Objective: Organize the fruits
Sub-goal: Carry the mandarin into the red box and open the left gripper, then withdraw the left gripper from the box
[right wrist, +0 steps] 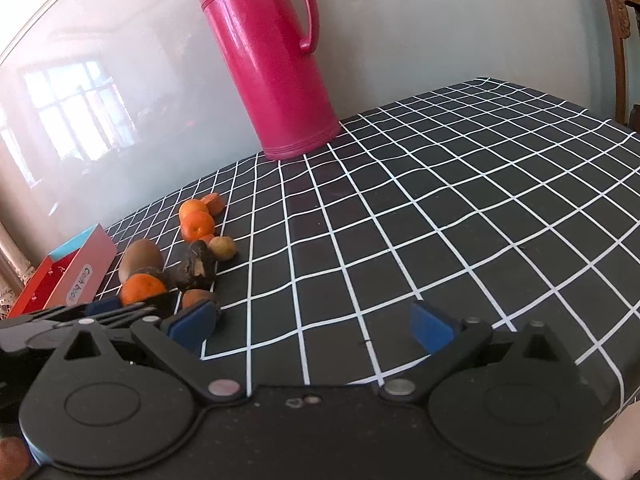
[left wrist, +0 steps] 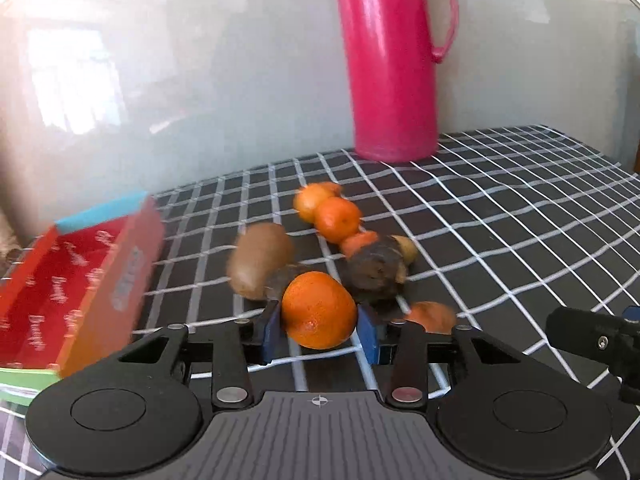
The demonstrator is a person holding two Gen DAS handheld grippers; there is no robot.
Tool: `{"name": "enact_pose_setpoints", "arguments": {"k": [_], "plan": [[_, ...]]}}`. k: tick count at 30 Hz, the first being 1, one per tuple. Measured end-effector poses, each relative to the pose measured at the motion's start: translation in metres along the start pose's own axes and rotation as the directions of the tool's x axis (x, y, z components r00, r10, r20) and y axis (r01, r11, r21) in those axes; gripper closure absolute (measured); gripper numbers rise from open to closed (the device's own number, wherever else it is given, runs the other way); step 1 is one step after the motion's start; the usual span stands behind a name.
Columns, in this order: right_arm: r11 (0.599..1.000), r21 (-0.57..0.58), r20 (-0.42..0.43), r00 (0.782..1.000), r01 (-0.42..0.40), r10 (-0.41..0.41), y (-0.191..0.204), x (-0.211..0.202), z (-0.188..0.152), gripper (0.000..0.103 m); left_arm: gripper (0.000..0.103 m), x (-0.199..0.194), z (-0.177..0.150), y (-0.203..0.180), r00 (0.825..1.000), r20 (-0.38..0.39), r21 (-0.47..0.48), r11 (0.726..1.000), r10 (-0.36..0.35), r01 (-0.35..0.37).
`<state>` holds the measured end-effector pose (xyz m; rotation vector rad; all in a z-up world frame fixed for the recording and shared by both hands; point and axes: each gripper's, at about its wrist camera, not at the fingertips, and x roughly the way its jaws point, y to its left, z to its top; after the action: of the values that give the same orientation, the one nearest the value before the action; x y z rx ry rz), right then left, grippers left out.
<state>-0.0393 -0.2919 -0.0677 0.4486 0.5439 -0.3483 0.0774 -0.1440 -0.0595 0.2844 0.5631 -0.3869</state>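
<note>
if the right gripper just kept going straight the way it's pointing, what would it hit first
Probably nothing but the checked tablecloth. The right gripper is open over bare cloth; the fruit pile lies off to its left, and the pink thermos stands far back, left of its line. Depth is uncertain.

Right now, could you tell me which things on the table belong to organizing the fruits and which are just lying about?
Part of the job:
- mandarin between the left gripper pads
- kiwi
- other mandarins
- small yellowish fruit
- dark shrivelled fruit
- red box, probably the container
- right gripper, open, holding nothing

Just lying about:
- pink thermos
- checked tablecloth
</note>
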Motion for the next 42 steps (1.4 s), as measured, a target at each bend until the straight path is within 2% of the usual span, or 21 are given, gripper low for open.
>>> {"name": "enact_pose_setpoints", "arguments": {"k": [4,8,12,17,23,27,28,29,30,31,32,33,36,42], "plan": [[1.0,-0.014,0.0,1.0,-0.012,0.012,0.01,0.002,-0.001,0.0,0.062,-0.021,0.004,0.028,0.994,0.054,-0.012,0.996,0.09,-0.09],[0.999,-0.041,0.003,0.999,-0.033,0.033,0.027,0.004,-0.003,0.0,0.062,-0.036,0.004,0.07,0.974,0.079,-0.037,0.977,0.21,-0.208],[0.996,-0.072,0.004,0.999,-0.049,0.05,0.047,0.005,-0.005,0.0,0.062,-0.031,0.001,0.118,0.95,0.038,-0.079,0.949,0.31,-0.307],[0.992,-0.11,-0.001,0.998,-0.06,0.06,0.071,0.01,-0.009,0.0,0.062,-0.013,-0.009,0.166,0.928,-0.057,-0.134,0.918,0.369,-0.373],[0.985,-0.155,-0.012,0.998,-0.07,0.069,0.1,0.017,-0.014,0.0,0.062,0.013,-0.017,0.203,0.928,-0.194,-0.2,0.914,0.317,-0.354],[0.981,-0.182,-0.014,0.998,-0.062,0.061,0.112,0.021,-0.015,0.0,0.061,0.017,-0.02,0.207,0.92,-0.22,-0.212,0.904,0.326,-0.371],[0.981,-0.187,-0.014,0.998,-0.06,0.058,0.113,0.021,-0.016,0.0,0.058,0.017,-0.019,0.208,0.918,-0.224,-0.22,0.901,0.327,-0.375],[0.98,-0.19,-0.013,0.998,-0.057,0.056,0.114,0.022,-0.016,0.0,0.049,0.017,-0.019,0.21,0.917,-0.225,-0.23,0.896,0.33,-0.379],[0.98,-0.192,-0.012,0.999,-0.053,0.051,0.114,0.023,-0.015,0.0,0.041,0.015,-0.021,0.213,0.914,-0.221,-0.235,0.891,0.339,-0.387],[0.98,-0.193,-0.012,0.999,-0.048,0.047,0.114,0.023,-0.015,0.0,0.024,0.013,-0.021,0.213,0.91,-0.209,-0.237,0.884,0.358,-0.402],[0.98,-0.192,-0.012,0.999,-0.044,0.043,0.114,0.024,-0.015,0.0,0.017,0.011,-0.021,0.214,0.906,-0.195,-0.238,0.879,0.374,-0.414],[0.98,-0.193,-0.012,0.999,-0.04,0.039,0.114,0.024,-0.015,0.0,0.017,0.008,-0.02,0.213,0.911,-0.176,-0.238,0.881,0.374,-0.408],[0.979,-0.202,-0.011,1.0,-0.024,0.023,0.112,0.025,-0.015,0.0,0.016,-0.004,-0.019,0.206,0.902,-0.133,-0.205,0.879,0.41,-0.43],[0.976,-0.216,0.004,1.0,0.003,-0.002,0.108,0.023,-0.015,0.001,0.015,-0.035,-0.016,0.188,0.918,-0.064,-0.194,0.897,0.392,-0.397]]}}
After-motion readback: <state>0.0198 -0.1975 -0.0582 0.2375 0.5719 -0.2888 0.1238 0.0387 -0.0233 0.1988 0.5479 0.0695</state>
